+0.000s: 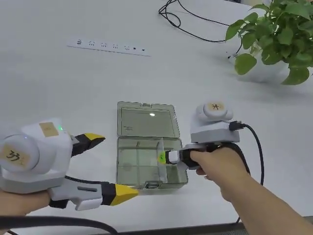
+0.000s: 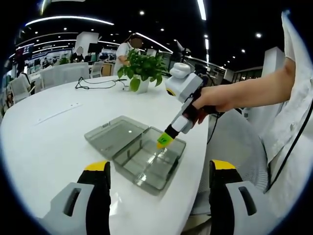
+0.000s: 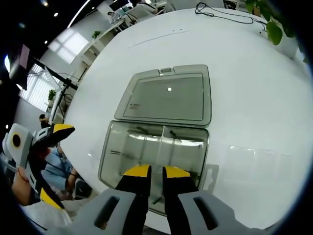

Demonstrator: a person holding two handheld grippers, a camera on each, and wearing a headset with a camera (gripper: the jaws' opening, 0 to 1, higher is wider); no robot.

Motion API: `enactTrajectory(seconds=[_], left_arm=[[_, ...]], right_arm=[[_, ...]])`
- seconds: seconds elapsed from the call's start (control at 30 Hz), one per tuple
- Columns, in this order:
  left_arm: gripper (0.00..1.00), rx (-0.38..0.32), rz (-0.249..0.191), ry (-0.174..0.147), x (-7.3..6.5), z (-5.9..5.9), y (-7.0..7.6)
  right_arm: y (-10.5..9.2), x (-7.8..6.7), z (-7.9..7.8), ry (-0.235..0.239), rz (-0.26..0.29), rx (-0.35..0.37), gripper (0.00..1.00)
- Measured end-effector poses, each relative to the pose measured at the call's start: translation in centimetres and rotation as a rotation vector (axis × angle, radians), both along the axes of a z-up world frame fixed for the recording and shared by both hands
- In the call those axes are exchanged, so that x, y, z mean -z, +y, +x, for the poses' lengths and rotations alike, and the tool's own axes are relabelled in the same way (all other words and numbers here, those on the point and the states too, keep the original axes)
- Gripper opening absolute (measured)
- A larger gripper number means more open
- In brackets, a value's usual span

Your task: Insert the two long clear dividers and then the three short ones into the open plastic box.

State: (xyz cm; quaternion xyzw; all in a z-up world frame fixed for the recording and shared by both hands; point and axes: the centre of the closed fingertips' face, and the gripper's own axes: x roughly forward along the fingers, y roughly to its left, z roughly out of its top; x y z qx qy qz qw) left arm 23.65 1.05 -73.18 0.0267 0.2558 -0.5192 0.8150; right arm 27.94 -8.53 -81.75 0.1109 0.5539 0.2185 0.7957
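Note:
The open plastic box lies on the white table, its lid folded flat behind the tray. My right gripper reaches in from the right and is shut on a clear divider, which stands upright across the tray right of centre. In the right gripper view its jaws are pressed nearly together over the tray, with thin clear strips inside. My left gripper is open just left of the box and holds nothing. The left gripper view shows its own gripper wide apart before the box and the right gripper.
A white power strip lies at the far left of the table. Black cables and a potted plant sit at the far right. The table's front edge runs close under the box. A person stands in the background of the left gripper view.

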Motion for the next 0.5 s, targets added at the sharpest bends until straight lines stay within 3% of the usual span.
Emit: enactTrajectory(seconds=[0.23, 0.5], left_arm=[[0.84, -0.012, 0.014, -0.004, -0.2, -0.3, 0.3], [0.84, -0.036, 0.025, -0.005, -0.5, -0.4, 0.7]], right_arm=[[0.0, -0.7, -0.2, -0.025, 0.044, 0.006, 0.14], [-0.6, -2.1, 0.1, -0.106, 0.055, -0.038, 0.21]])
